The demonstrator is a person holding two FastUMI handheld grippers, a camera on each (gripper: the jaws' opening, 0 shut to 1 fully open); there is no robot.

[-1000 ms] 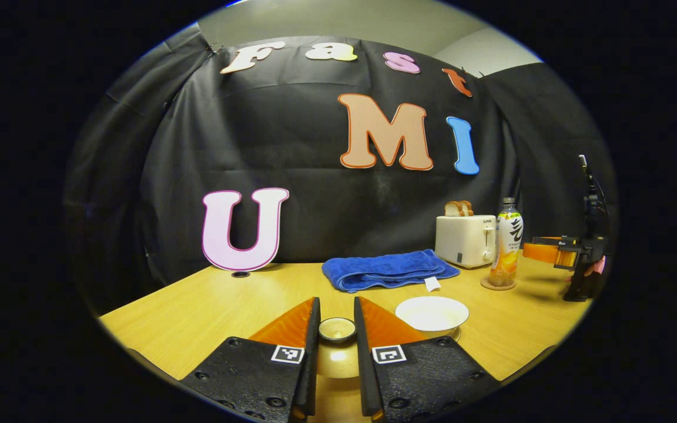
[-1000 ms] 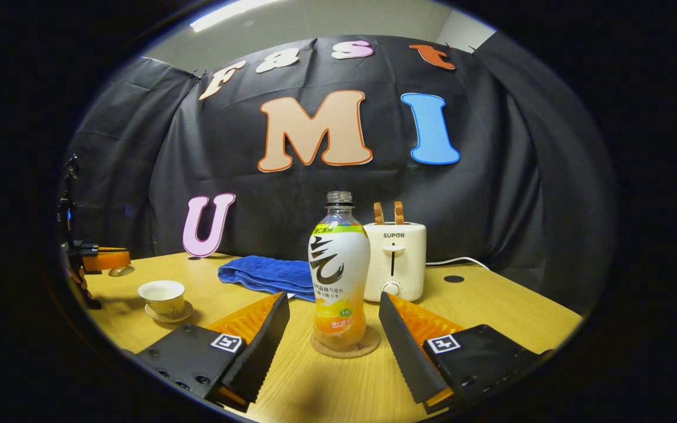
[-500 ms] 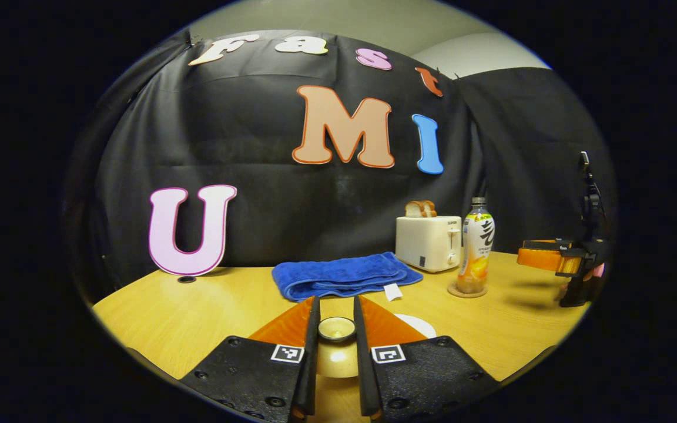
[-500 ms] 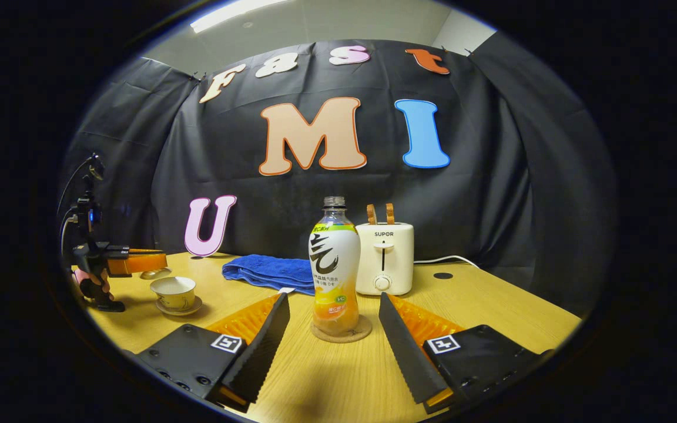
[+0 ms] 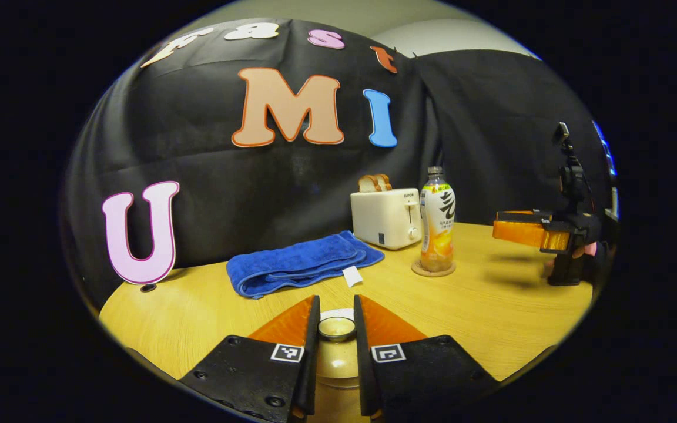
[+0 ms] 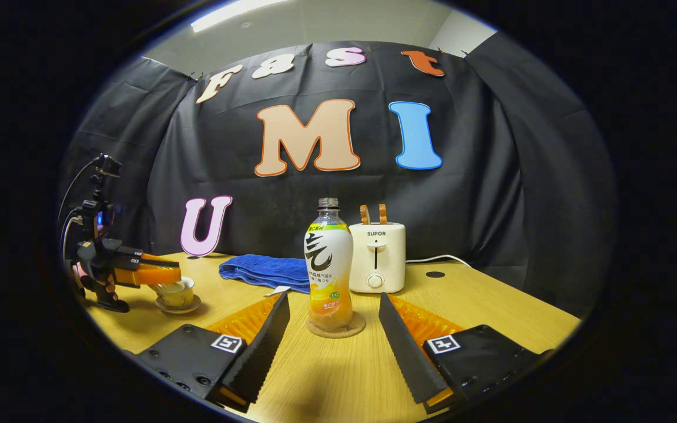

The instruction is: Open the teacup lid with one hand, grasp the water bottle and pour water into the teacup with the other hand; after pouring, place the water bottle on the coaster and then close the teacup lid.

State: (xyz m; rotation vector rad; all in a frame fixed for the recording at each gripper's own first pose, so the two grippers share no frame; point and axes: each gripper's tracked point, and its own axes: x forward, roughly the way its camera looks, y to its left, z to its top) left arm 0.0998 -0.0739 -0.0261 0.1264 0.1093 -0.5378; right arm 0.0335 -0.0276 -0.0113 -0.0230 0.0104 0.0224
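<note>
The teacup lid (image 5: pixel 337 329) sits clamped by its knob between the two fingers of the left tool (image 5: pixel 337 338), and in the right gripper view that tool (image 6: pixel 159 275) hangs directly over the teacup (image 6: pixel 175 293) on its saucer, so the lid looks close to going back on; how much gap remains I cannot tell. The water bottle (image 6: pixel 328 267) stands upright on the round coaster (image 6: pixel 335 326) on the table (image 6: pixel 338 376), straight ahead of the right tool (image 6: pixel 334 329), whose fingers are spread apart to either side without touching it. The teacup lies below the left tool, so the lid needs to go straight down.
</note>
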